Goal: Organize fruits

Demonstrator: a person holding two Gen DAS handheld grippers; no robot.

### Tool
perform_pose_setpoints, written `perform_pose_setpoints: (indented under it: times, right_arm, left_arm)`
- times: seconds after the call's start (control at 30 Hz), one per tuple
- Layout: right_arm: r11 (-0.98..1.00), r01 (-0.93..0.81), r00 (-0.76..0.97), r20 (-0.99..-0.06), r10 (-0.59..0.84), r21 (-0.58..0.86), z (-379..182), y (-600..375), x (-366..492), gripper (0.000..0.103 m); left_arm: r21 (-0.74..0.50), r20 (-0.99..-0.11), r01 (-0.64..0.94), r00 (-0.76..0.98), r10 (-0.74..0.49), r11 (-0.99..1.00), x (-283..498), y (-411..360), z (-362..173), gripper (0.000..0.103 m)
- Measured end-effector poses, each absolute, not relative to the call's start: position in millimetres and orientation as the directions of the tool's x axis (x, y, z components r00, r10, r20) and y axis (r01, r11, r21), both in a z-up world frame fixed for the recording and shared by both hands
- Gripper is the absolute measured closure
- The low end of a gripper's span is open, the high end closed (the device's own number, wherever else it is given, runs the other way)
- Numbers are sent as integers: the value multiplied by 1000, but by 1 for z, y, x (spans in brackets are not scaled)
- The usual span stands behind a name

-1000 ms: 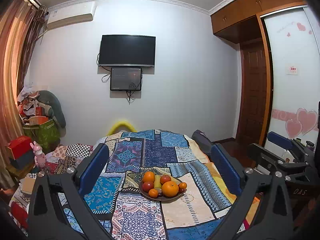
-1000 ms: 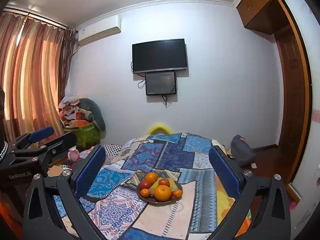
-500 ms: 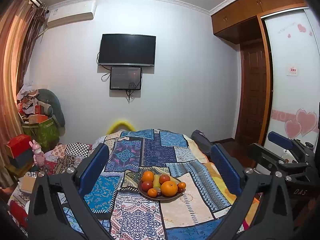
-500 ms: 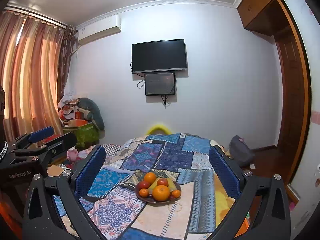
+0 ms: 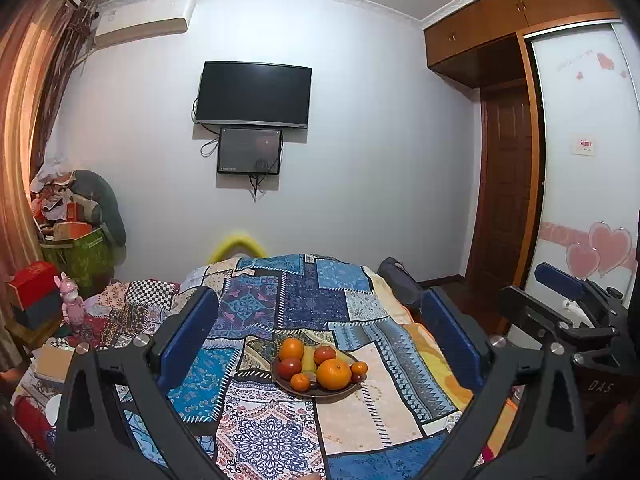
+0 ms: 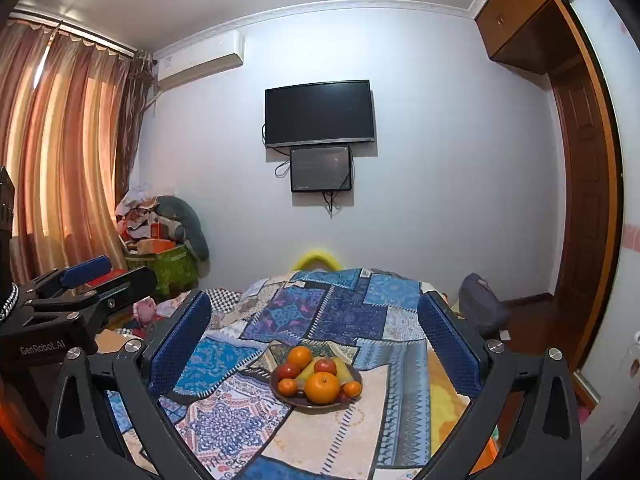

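Both grippers wide open and empty, fruit plate ahead on the quilt

Nearest me, my left gripper (image 5: 316,340) has its jaws spread fully and grips nothing; my right gripper (image 6: 316,340) is equally wide and empty, and neither touches anything, both well short of the fruit. Beyond them the dark plate (image 5: 296,391) sits on the patchwork quilt (image 5: 264,432), piled with a large orange (image 5: 334,374), small tangerines, red apples and what I take to be a pear or banana, partly hidden. I judge the orange firm and fairly heavy, best pinched across its widest middle; the apples smooth and liable to slip; the pile ready to roll if nudged. The quilt is soft, so the plate may tip under pressure.
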State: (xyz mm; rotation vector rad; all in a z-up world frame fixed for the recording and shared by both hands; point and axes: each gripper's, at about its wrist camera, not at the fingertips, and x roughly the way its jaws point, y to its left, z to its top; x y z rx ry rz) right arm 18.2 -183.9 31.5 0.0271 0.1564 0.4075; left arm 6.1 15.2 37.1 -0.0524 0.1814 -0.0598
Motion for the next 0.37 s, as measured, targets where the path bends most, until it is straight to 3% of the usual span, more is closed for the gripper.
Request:
perform_pose_setpoints:
  times: [0.37]
  right_arm:
    - [918,-394,904,-154,398,58,31,-184,20,0]
  left_arm:
    - [-56,-192,63,979,-73,996,7,15,34,0]
